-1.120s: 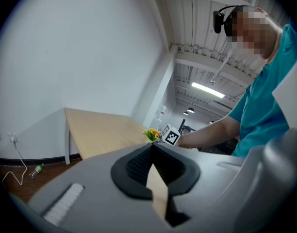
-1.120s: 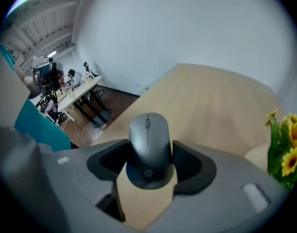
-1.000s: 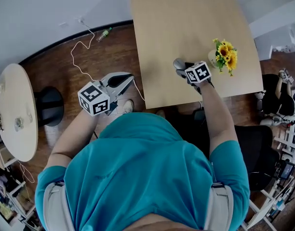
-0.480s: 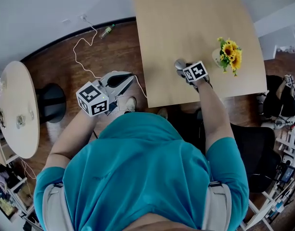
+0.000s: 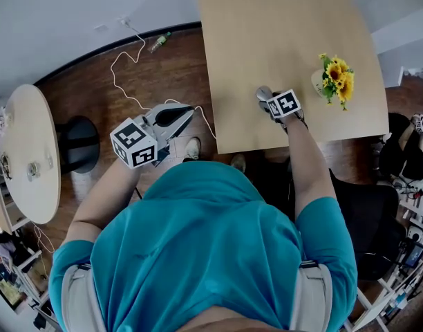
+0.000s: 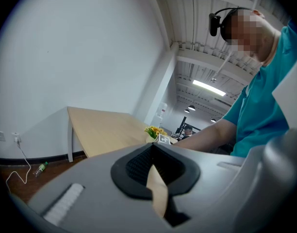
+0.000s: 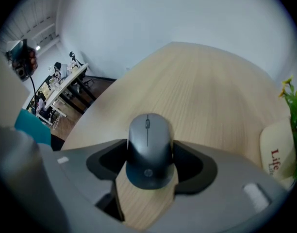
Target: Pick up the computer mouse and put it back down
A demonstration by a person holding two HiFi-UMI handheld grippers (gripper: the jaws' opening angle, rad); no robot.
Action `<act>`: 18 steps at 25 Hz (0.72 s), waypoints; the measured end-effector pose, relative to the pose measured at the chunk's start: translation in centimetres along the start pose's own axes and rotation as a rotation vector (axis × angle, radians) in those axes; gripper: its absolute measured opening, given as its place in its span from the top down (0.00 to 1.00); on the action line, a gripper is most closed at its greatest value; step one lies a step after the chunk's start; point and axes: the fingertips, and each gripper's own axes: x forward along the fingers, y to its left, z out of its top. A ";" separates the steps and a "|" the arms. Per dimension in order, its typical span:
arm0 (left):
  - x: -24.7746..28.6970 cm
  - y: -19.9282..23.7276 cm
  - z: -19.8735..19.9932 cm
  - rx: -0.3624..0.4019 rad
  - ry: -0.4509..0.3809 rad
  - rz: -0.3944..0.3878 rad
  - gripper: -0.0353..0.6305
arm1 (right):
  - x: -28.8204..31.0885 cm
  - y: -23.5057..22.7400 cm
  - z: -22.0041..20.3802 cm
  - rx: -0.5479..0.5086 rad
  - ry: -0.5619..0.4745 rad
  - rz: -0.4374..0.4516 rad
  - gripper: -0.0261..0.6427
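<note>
the right gripper's fingers point(image 7: 106, 160) clamp the computer mouse point(image 7: 148, 147) by its sides, low over the tabletop point(image 7: 206, 96) near its front edge; i cannot tell if it touches yet. the left gripper point(image 6: 152, 149) is pinched together on nothing, off beside the tabletop. letting go before the computer mouse sits flat could drop or skid it; drifting right risks the flower pot point(image 7: 277, 154). against a second ago, the right gripper is lower, grip unchanged; the left has not moved.

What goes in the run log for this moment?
right gripper: jaws on computer mouse sides, near table edge | left gripper: jaws together, empty, beside table
</note>
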 end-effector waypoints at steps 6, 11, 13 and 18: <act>0.4 -0.3 0.2 -0.007 -0.011 -0.009 0.94 | -1.2 0.6 0.5 0.037 -0.056 0.058 0.38; 1.1 -0.6 0.7 0.011 -0.013 -0.032 0.94 | -5.0 0.6 1.6 0.067 -0.174 0.067 0.37; 1.7 -0.9 1.0 0.017 -0.019 -0.043 0.94 | -7.0 0.7 2.2 0.083 -0.241 0.074 0.37; 3.2 -1.6 2.1 0.032 -0.035 -0.068 0.94 | -12.7 1.5 3.3 0.082 -0.400 0.083 0.41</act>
